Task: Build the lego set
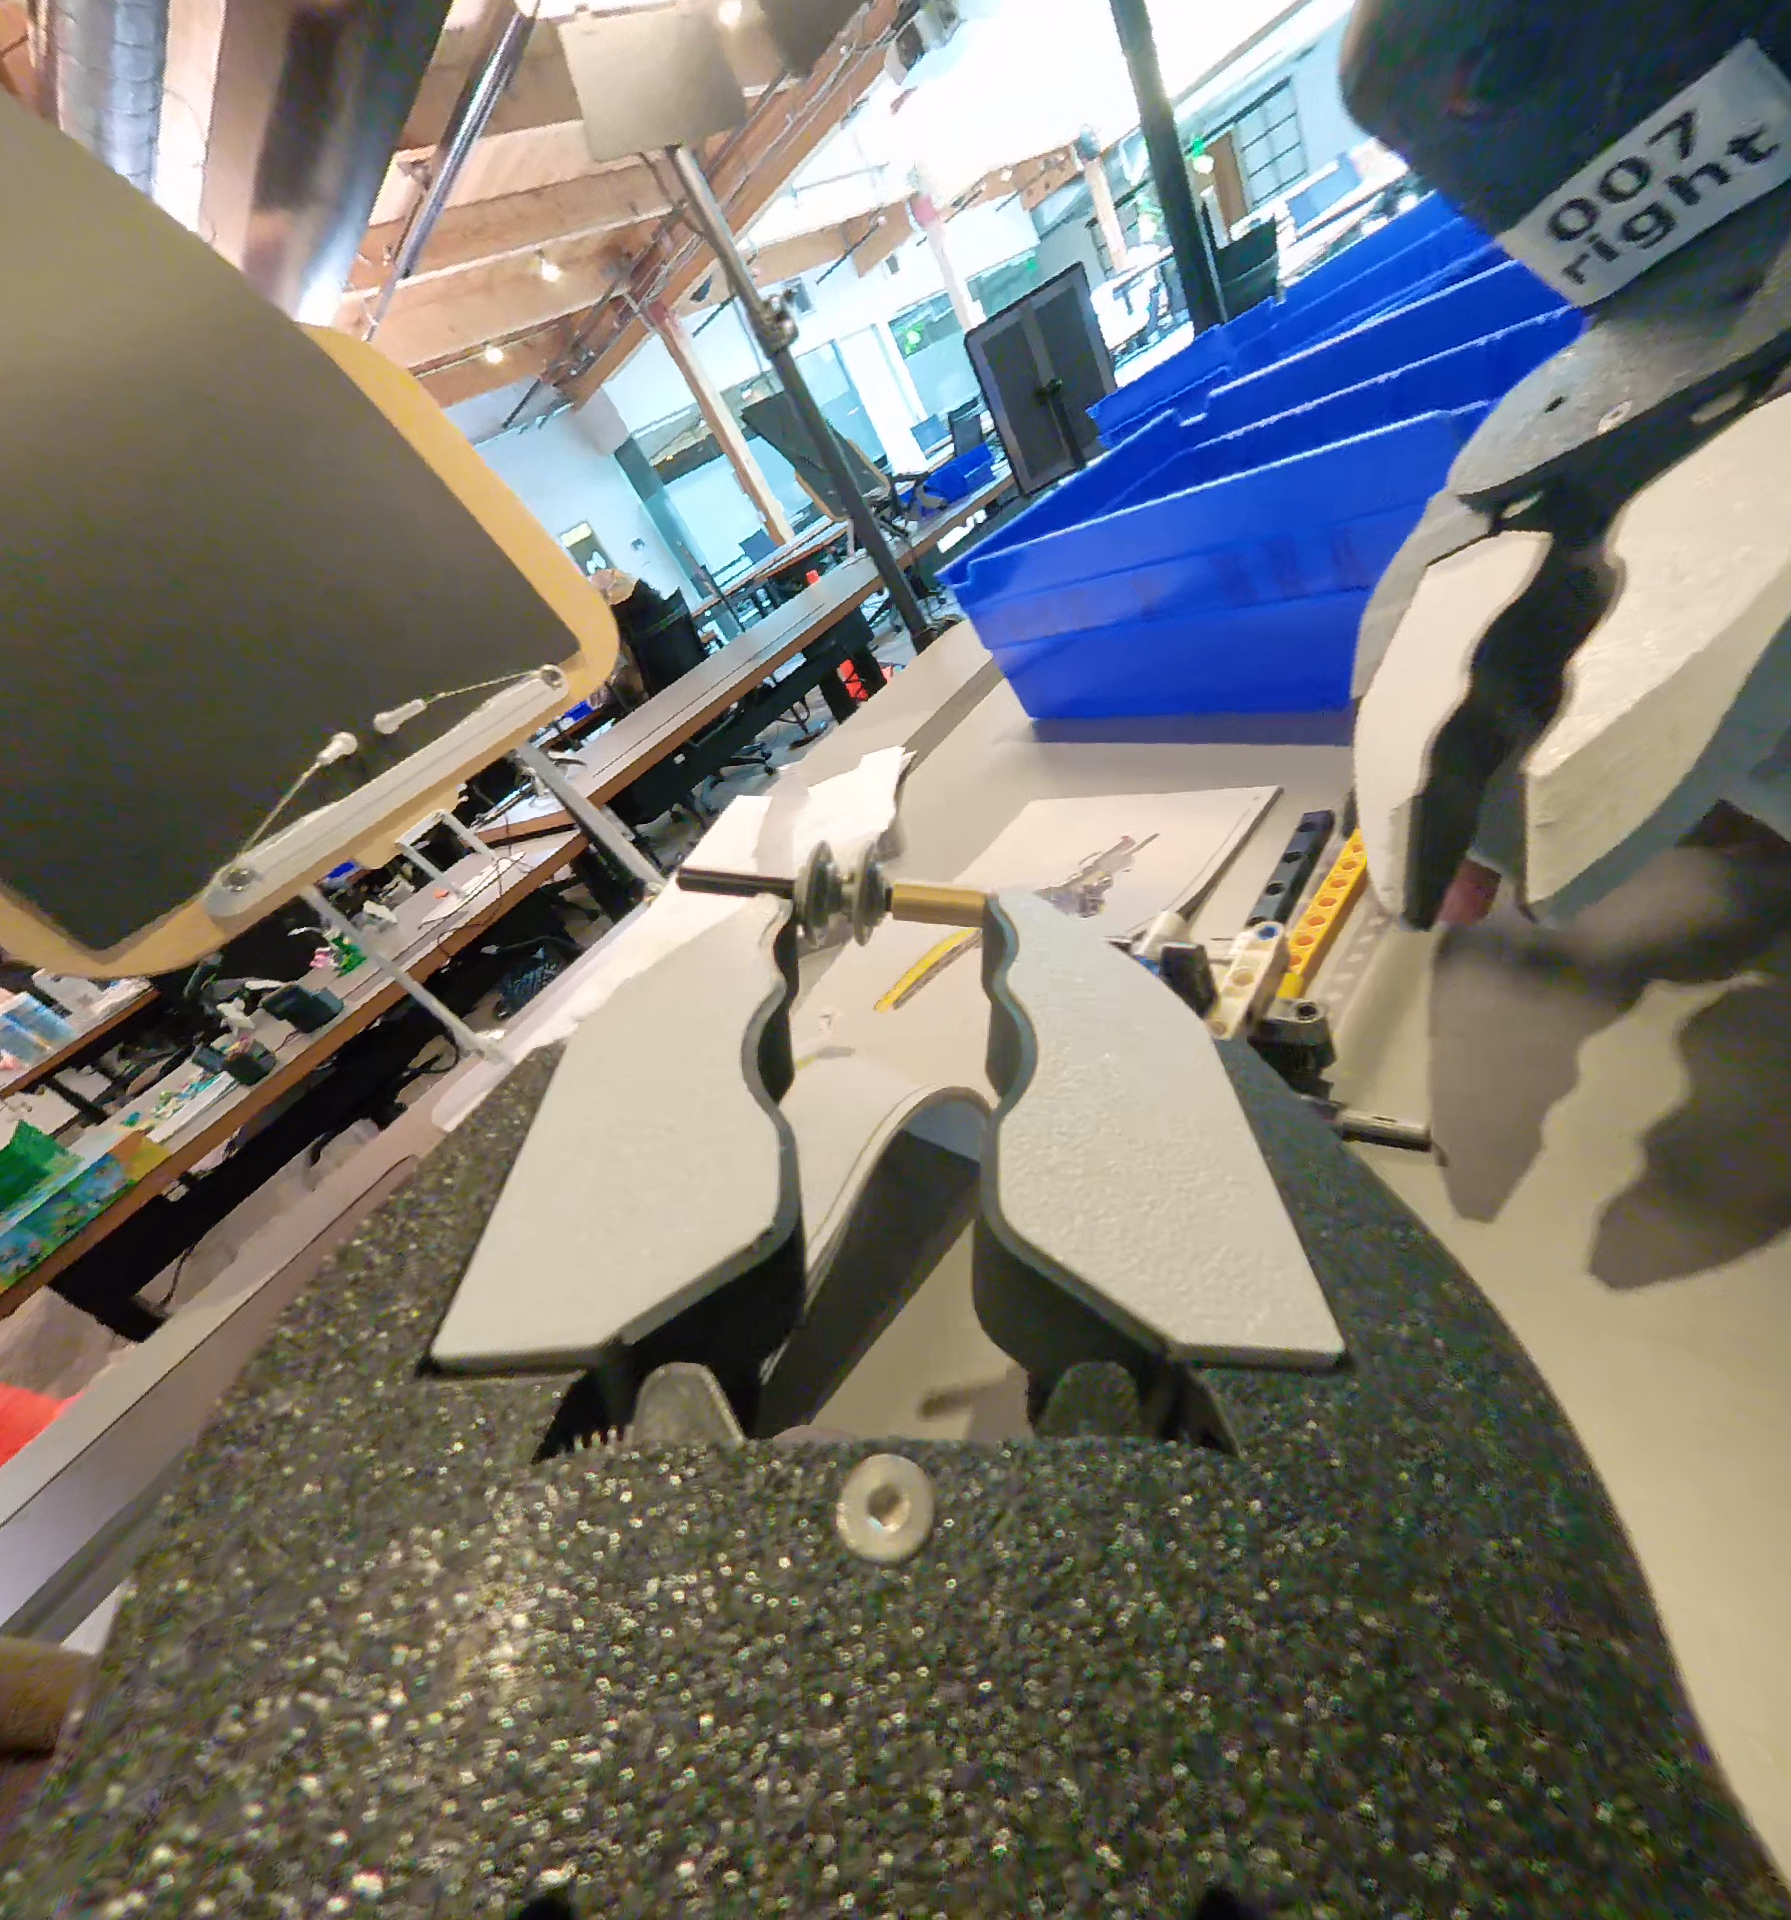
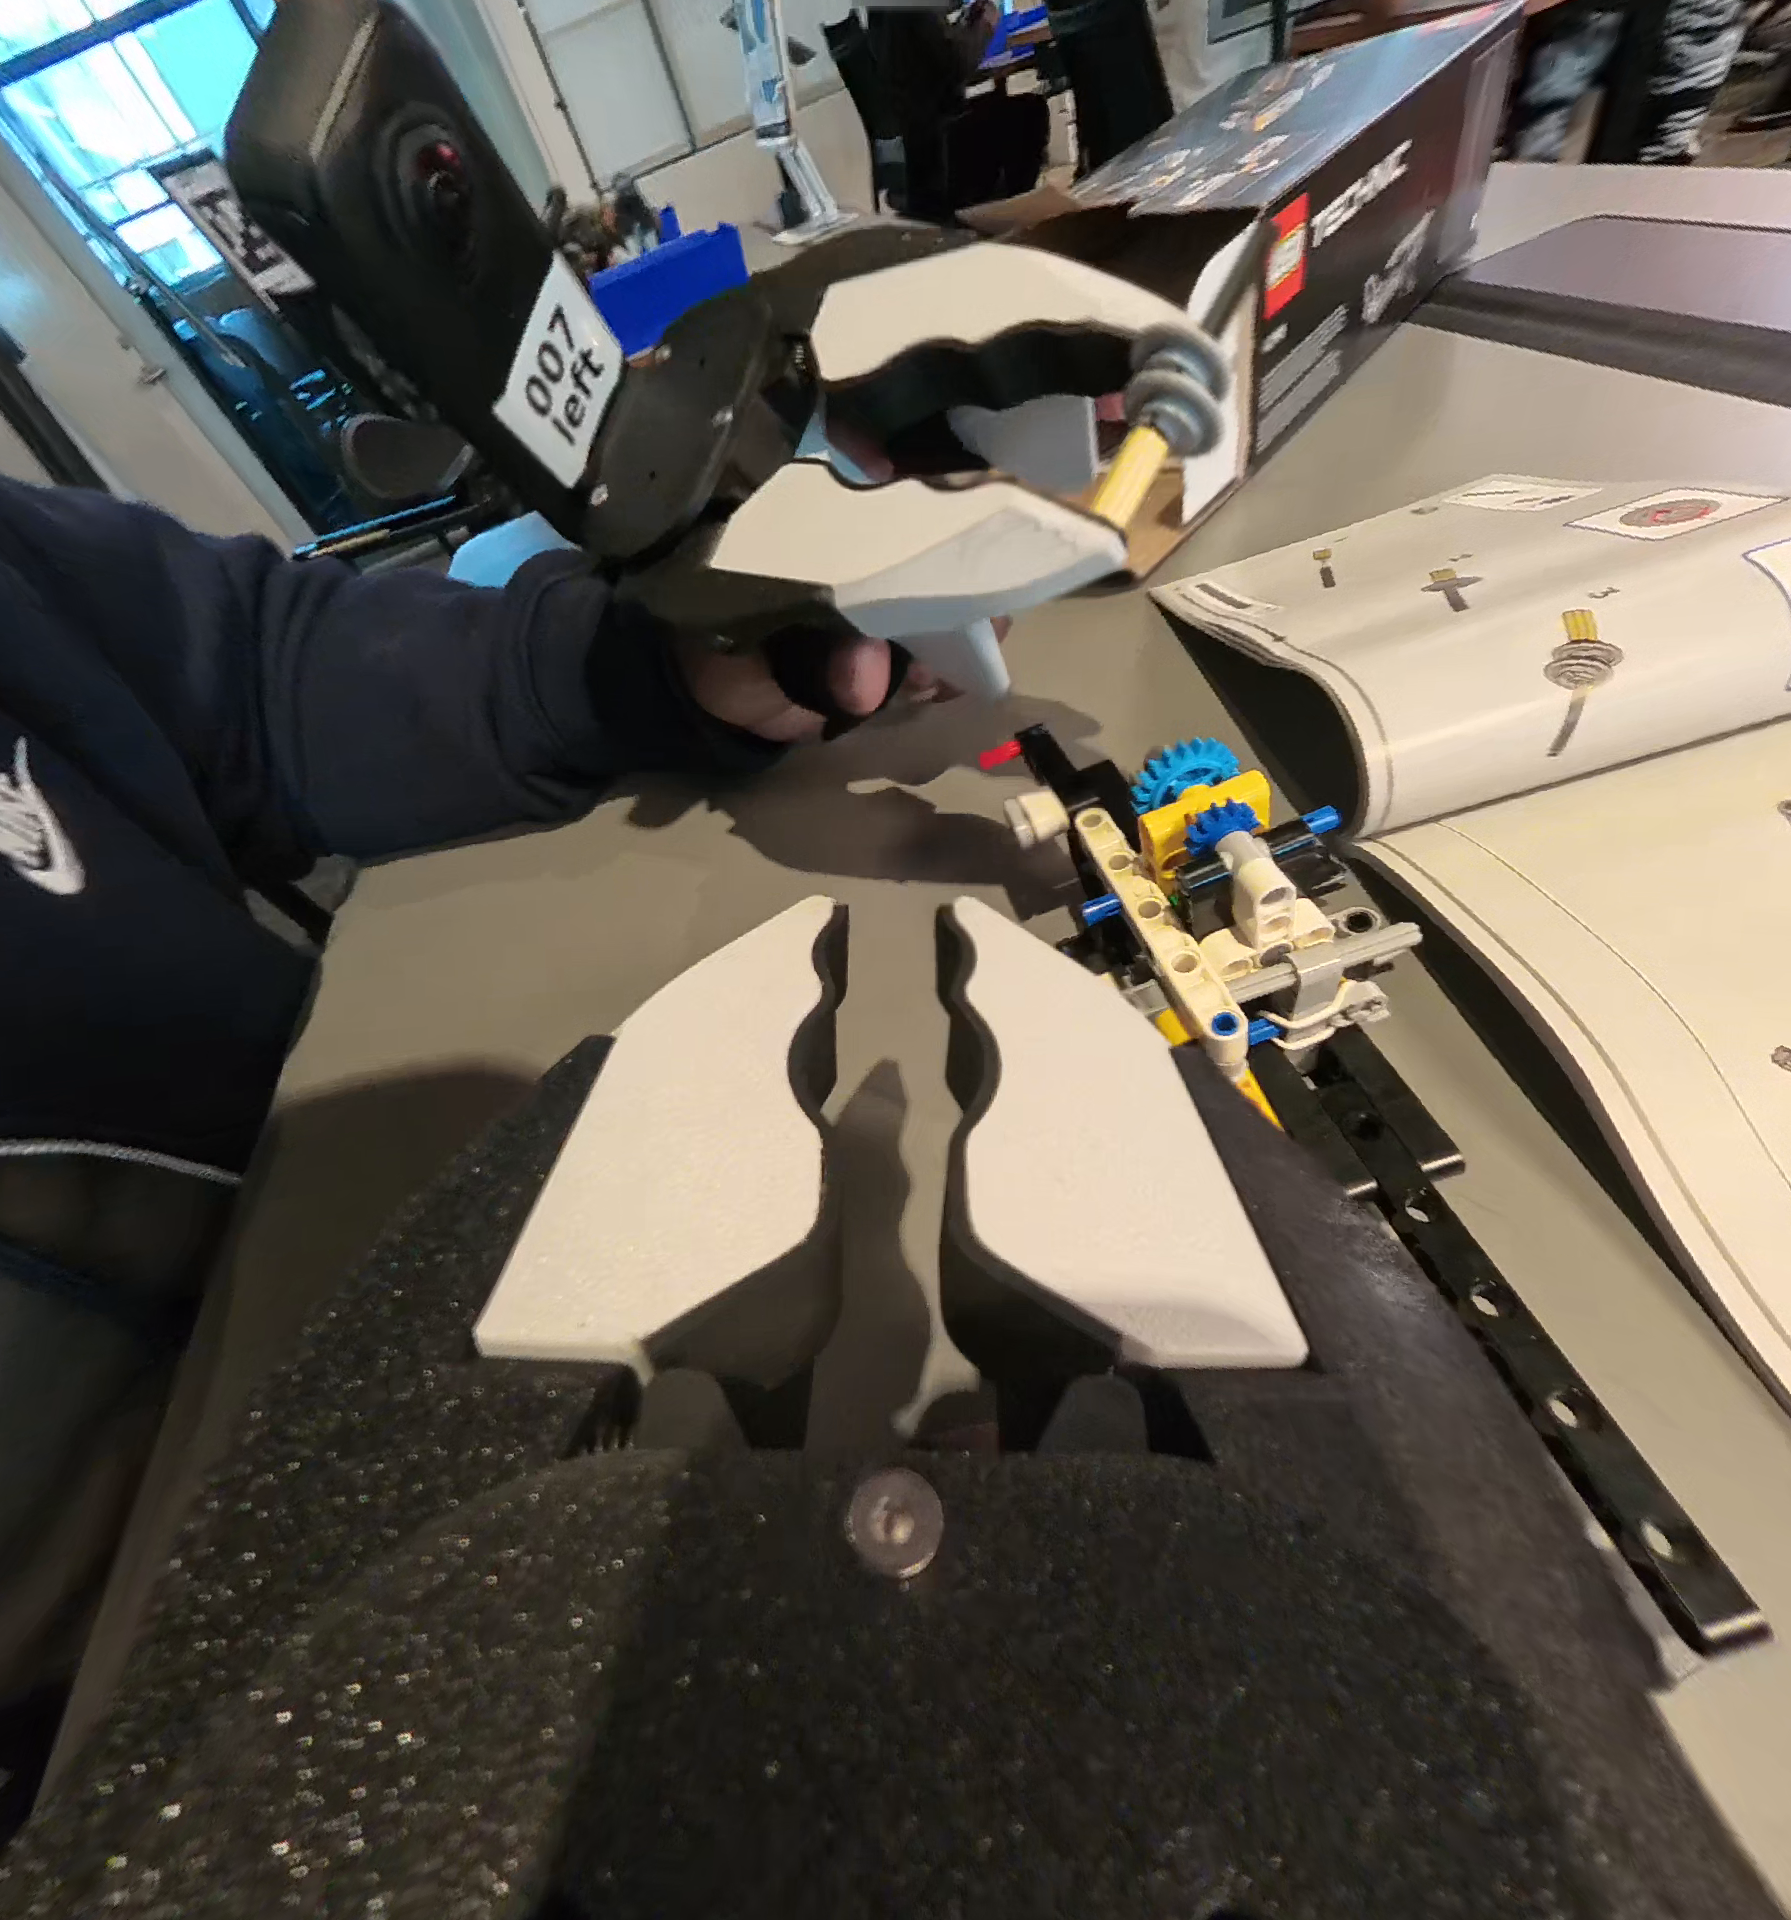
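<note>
My left gripper (image 1: 891,914) is shut on a small axle assembly (image 1: 849,888): a black axle with grey pulley discs and a tan sleeve, held crosswise between the fingertips above the table. The right wrist view shows the left gripper (image 2: 1145,442) raised, with the axle assembly (image 2: 1171,400) in its tips. My right gripper (image 2: 893,920) is slightly open and empty, low over the grey table, just left of the partly built Lego model (image 2: 1213,904) with blue gears, a yellow block and white beams. The model (image 1: 1275,966) also shows under my right gripper (image 1: 1442,894).
An open instruction booklet (image 2: 1493,675) lies right of the model, and a long black beam (image 2: 1493,1320) runs along its edge. The Lego box (image 2: 1317,281) stands behind. Blue bins (image 1: 1182,582) line the table's far side. A person's dark sleeve (image 2: 299,707) is at left.
</note>
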{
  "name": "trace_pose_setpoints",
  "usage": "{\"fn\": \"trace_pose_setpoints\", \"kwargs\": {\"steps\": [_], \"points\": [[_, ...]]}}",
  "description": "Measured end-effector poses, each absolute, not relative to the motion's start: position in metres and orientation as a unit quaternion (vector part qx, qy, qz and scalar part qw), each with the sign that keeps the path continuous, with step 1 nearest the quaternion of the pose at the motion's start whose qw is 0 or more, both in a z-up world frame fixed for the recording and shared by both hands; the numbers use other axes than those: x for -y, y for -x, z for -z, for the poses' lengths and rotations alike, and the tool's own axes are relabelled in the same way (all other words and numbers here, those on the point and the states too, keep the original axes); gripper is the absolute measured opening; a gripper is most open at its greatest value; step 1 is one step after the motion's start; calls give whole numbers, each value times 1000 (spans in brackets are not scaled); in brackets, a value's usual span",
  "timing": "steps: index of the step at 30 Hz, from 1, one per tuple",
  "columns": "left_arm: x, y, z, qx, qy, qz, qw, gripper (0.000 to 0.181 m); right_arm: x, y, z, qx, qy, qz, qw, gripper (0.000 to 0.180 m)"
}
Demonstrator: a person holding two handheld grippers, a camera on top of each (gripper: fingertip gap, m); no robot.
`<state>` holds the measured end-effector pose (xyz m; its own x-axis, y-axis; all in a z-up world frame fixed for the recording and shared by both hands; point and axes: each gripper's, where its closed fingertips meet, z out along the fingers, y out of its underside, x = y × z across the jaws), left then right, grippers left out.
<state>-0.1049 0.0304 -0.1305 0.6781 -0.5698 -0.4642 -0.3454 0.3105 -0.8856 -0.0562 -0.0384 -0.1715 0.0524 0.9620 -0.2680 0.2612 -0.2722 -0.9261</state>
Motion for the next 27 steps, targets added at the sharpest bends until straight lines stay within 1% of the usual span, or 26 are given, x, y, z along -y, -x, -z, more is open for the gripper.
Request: {"fn": "trace_pose_setpoints", "kwargs": {"steps": [6, 14, 17, 22, 27], "points": [[-40, 119, 125, -347, 601, 75, 716, 34, 29, 57, 172, 477, 645, -460, 381, 25], [-47, 136, 118, -297, 618, 83, 723, 34, -7, 71, 159, 491, 670, -337, 444, 32], [-49, 139, 116, -292, 620, 78, 724, 34, -18, 78, 163, 524, 678, -284, 431, 35], [-49, 141, 115, -285, 621, 85, 725, 34, -25, 86, 176, 563, 703, -247, 358, 34], [-48, 139, 113, -286, 620, 86, 726, 34, -26, 89, 188, 587, 704, -229, 328, 24]]}}
